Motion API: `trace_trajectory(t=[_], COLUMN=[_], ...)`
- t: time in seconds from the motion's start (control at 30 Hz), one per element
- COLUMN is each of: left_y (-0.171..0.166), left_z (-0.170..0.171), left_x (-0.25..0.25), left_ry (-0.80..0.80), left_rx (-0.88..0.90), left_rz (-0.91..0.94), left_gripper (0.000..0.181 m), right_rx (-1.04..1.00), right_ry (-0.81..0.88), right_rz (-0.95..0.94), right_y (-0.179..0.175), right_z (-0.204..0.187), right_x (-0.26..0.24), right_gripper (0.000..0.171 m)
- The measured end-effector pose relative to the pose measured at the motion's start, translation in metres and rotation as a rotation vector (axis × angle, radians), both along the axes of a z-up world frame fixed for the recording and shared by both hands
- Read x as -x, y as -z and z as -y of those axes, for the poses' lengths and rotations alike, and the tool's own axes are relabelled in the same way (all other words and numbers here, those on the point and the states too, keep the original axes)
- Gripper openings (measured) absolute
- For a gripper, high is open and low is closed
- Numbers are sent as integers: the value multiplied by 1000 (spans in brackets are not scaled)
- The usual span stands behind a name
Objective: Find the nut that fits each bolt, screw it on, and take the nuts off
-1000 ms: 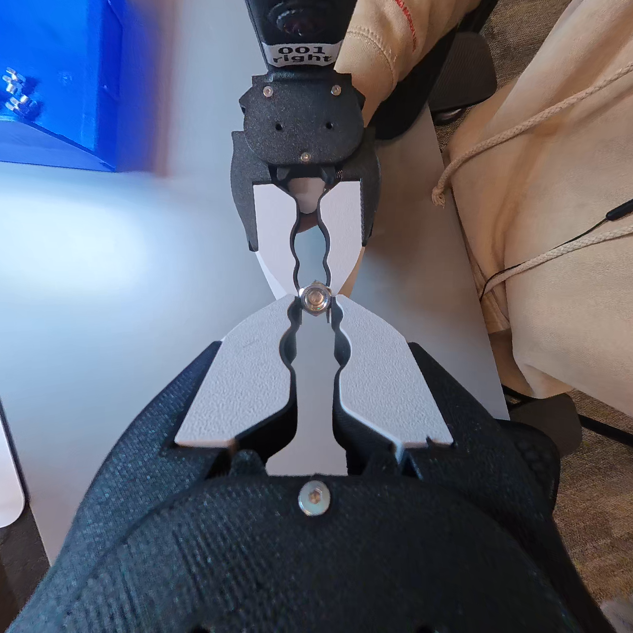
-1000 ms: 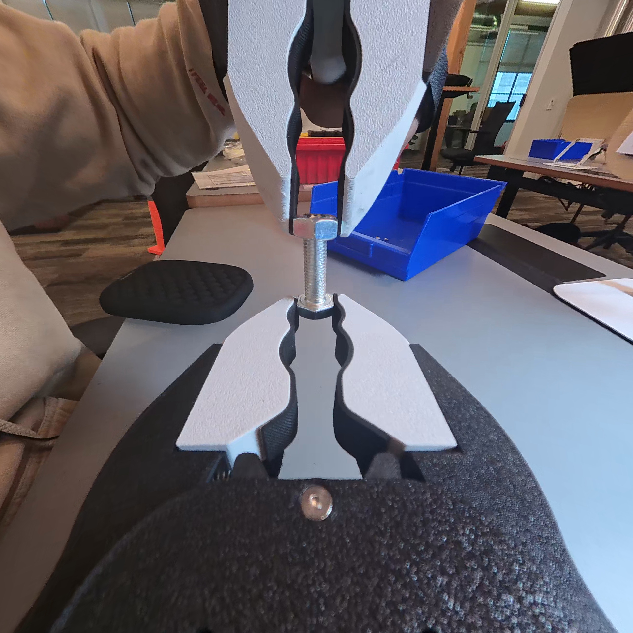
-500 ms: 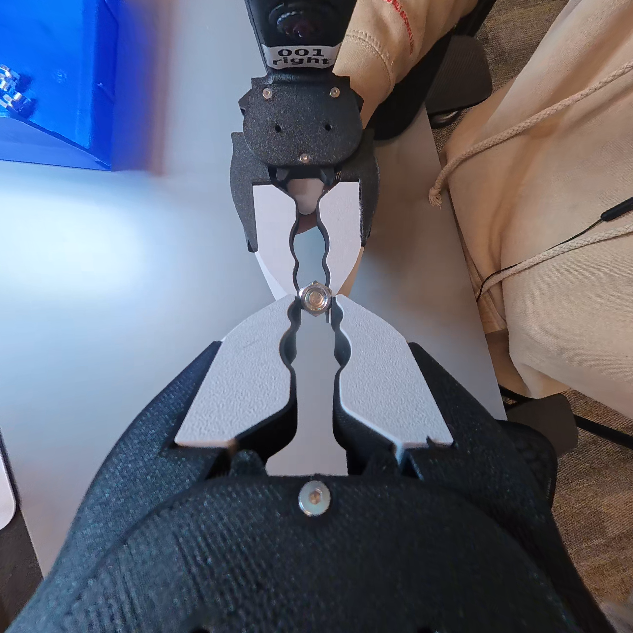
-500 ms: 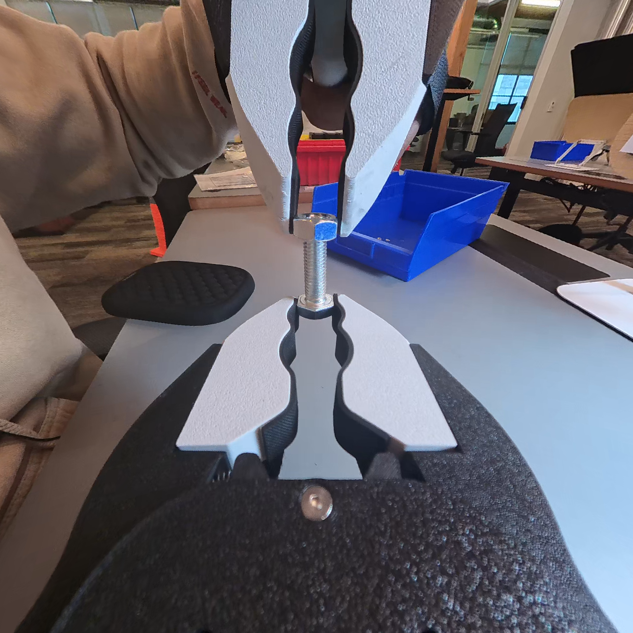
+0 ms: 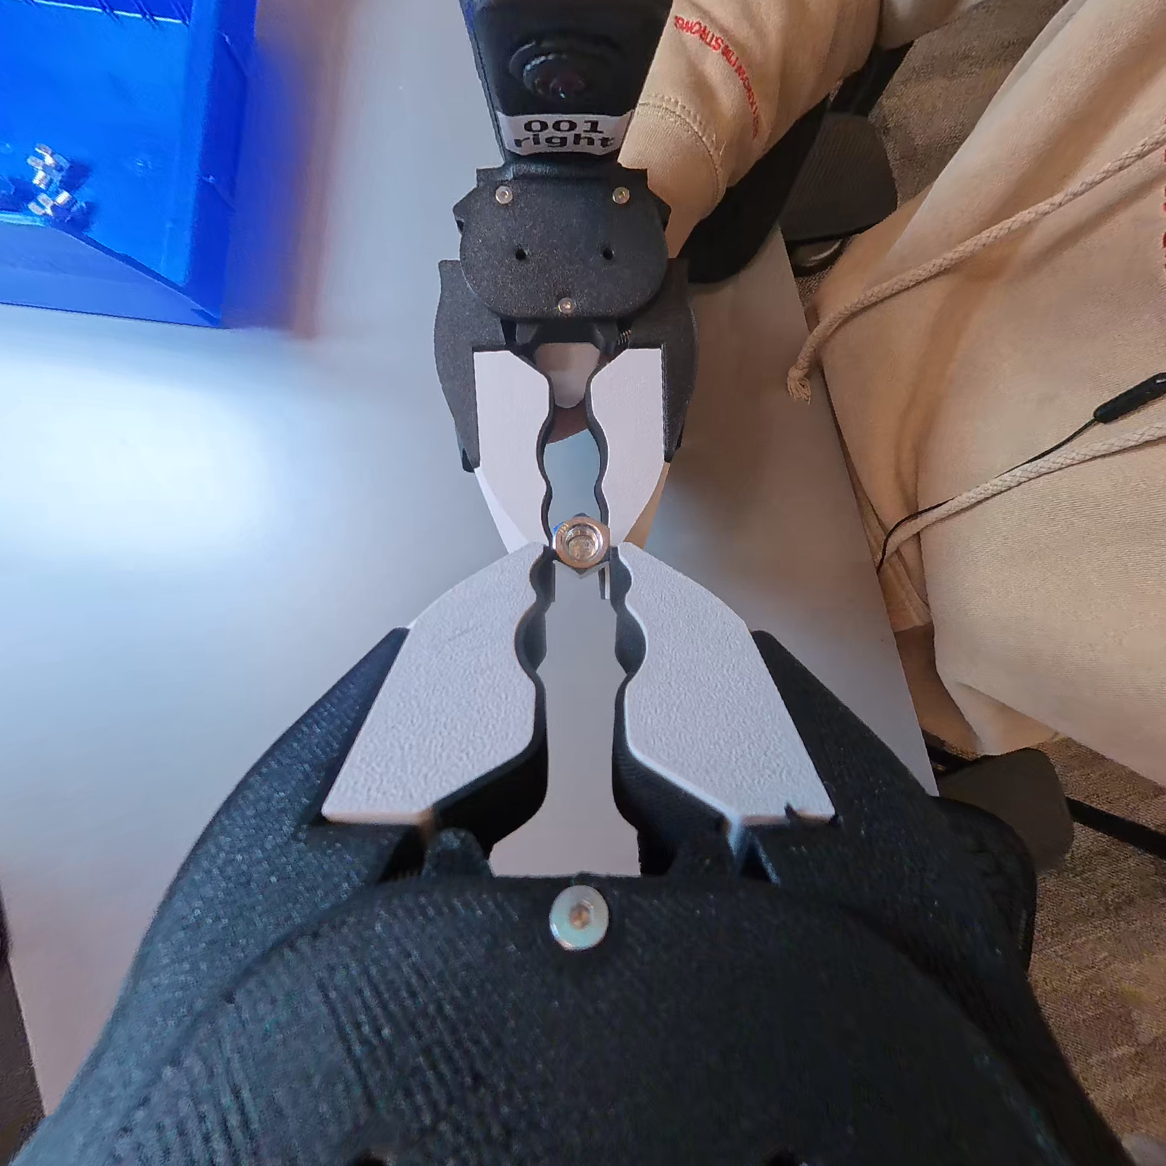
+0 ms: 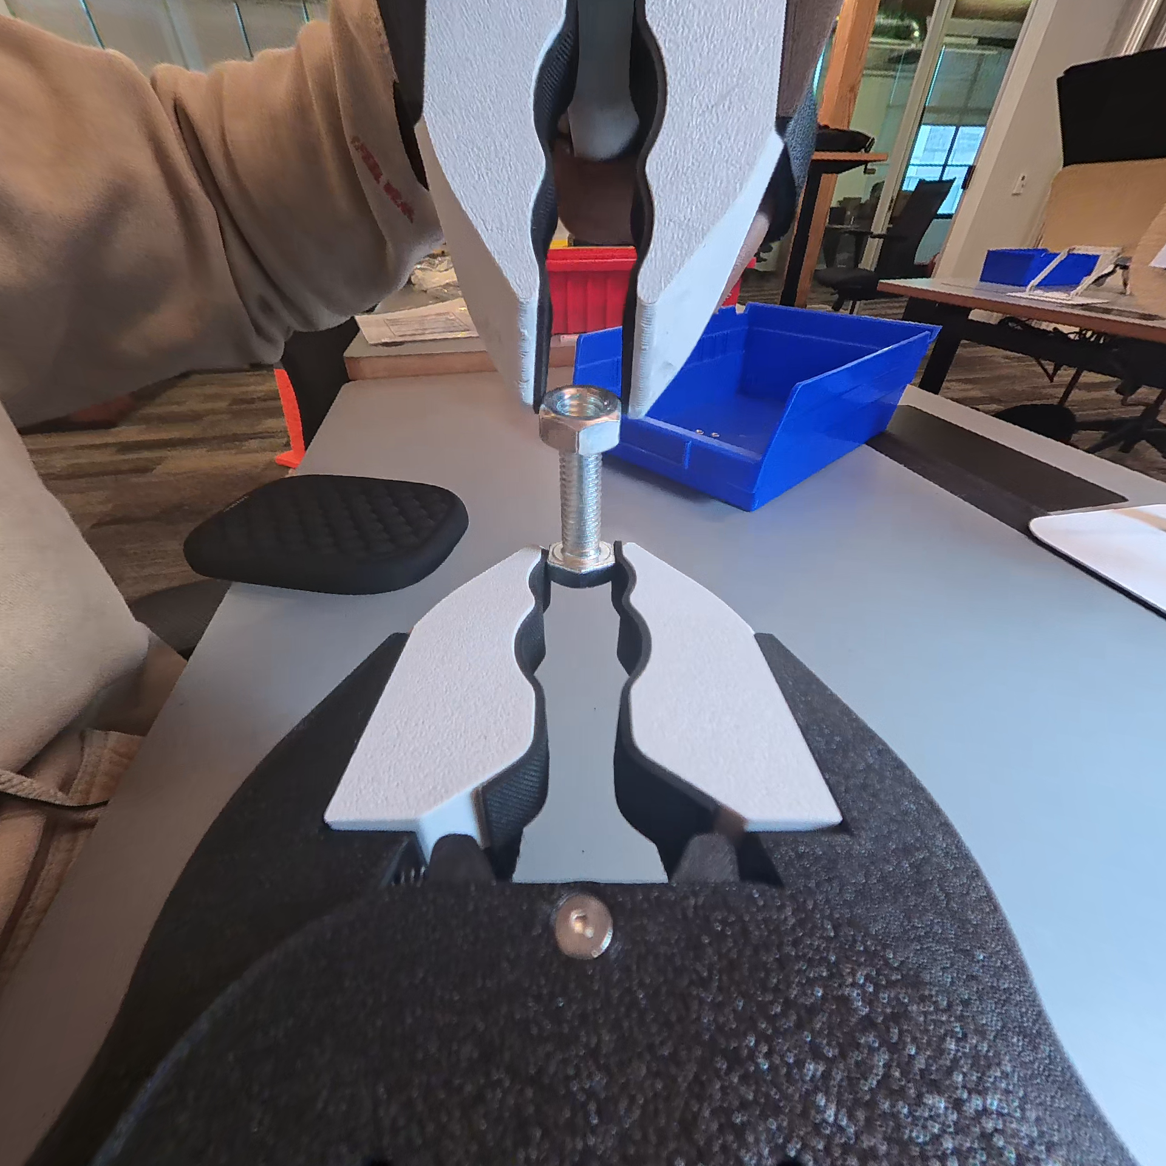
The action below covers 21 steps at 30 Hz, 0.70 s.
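Note:
A silver bolt (image 6: 580, 505) stands upright above the grey table (image 6: 883, 662). My right gripper (image 6: 579, 556) is shut on its head at the bottom end. A silver hex nut (image 6: 579, 421) sits on the bolt's top end with its threaded hole showing. My left gripper (image 6: 583, 404) comes down from above, its fingertips pinching the nut's upper flanks. In the left wrist view I look down the bolt's axis: the nut (image 5: 580, 542) sits between my left gripper's tips (image 5: 580, 560). The right gripper (image 5: 571, 527) points toward me from the far side.
A blue bin (image 6: 820, 404) with a few small metal parts stands behind the bolt; it also shows in the left wrist view (image 5: 126, 158). A black padded armrest (image 6: 325, 533) is at the left table edge. A white sheet (image 6: 1110, 549) lies at right. A person's beige sleeve (image 6: 189, 221) is close. Left tips to right tips: about 5 centimeters.
Both grippers keep their hold and their jaw widths look the same. The nut's open top now shows more in the right wrist view. The blue bin has shifted slightly in the left wrist view.

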<state>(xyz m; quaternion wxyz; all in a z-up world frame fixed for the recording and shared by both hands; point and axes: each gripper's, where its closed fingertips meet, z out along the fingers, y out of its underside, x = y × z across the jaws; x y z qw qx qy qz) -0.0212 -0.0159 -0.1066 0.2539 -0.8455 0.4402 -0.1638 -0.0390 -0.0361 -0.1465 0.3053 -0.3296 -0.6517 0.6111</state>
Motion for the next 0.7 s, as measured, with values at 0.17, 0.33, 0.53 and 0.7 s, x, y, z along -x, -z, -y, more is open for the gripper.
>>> trace_trajectory(t=[0.17, 0.33, 0.53, 0.7], left_y=[0, -1, 0, 1], left_z=[1, 1, 1, 2], left_x=[1, 2, 1, 2], left_ry=[-9, -22, -22, -20], left_rx=[-28, -50, -60, -57], left_rz=[31, 73, 87, 86], left_gripper=[17, 17, 17, 17], right_rx=[2, 13, 19, 9], right_ry=[1, 0, -6, -4], right_rz=[-4, -10, -11, -3], right_y=[0, -1, -2, 0], right_z=[0, -1, 0, 1], right_x=[0, 0, 0, 0], right_gripper=[18, 18, 18, 18])
